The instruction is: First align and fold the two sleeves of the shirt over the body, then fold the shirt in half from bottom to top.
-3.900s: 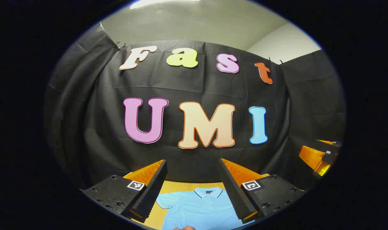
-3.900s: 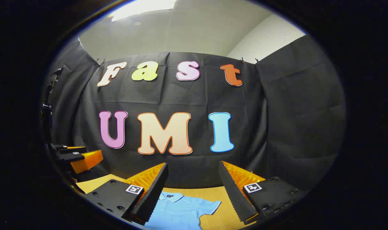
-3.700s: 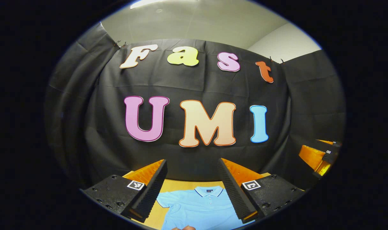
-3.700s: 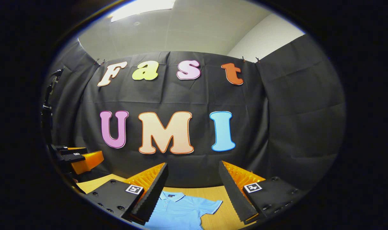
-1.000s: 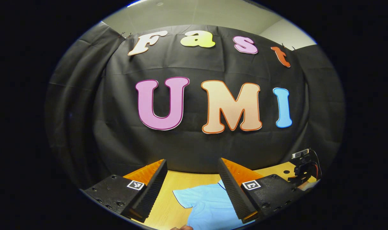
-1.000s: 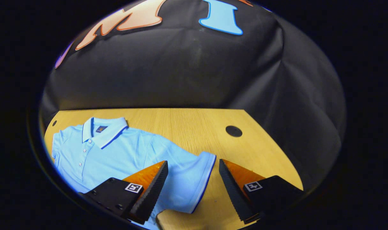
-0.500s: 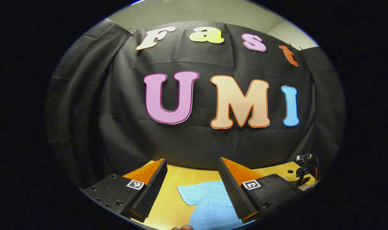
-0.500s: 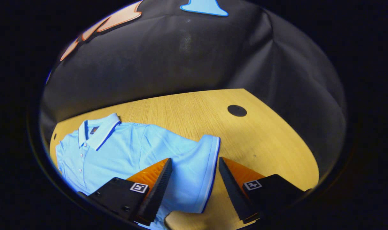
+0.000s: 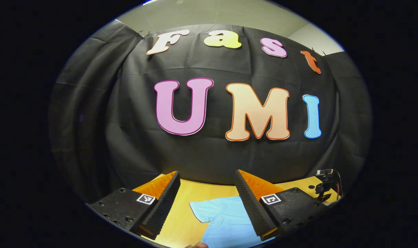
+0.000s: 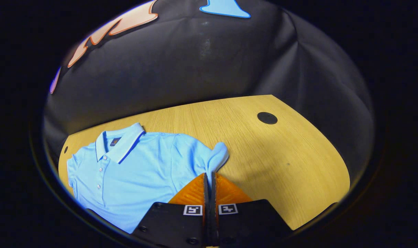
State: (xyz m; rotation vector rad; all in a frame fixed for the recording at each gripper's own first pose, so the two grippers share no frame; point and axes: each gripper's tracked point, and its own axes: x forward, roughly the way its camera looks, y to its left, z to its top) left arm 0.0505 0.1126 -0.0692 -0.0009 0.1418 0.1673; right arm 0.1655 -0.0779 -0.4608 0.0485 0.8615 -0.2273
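1. The light blue short-sleeved polo shirt [image 10: 133,172] with a dark-trimmed collar lay flat, front up, on the pale wooden table [image 10: 281,155].
2. Half a second earlier the right gripper [image 10: 209,179] had its fingers spread on either side of the shirt's right sleeve [image 10: 216,155]; now they were pressed together, pinching the sleeve cuff, which bunched up between them.
3. That probably meant the first sleeve fold was about to begin: the sleeve was gripped but not yet carried over the body.
4. The left gripper [image 9: 207,184] hovered above the table with its fingers spread wide, touching nothing; the shirt's left sleeve [image 9: 209,210] lay flat below it, much as before.
5. Counted: one shirt, two sleeves, neither folded; two grippers; one table with two round dark holes [image 10: 267,117], one near each far corner.
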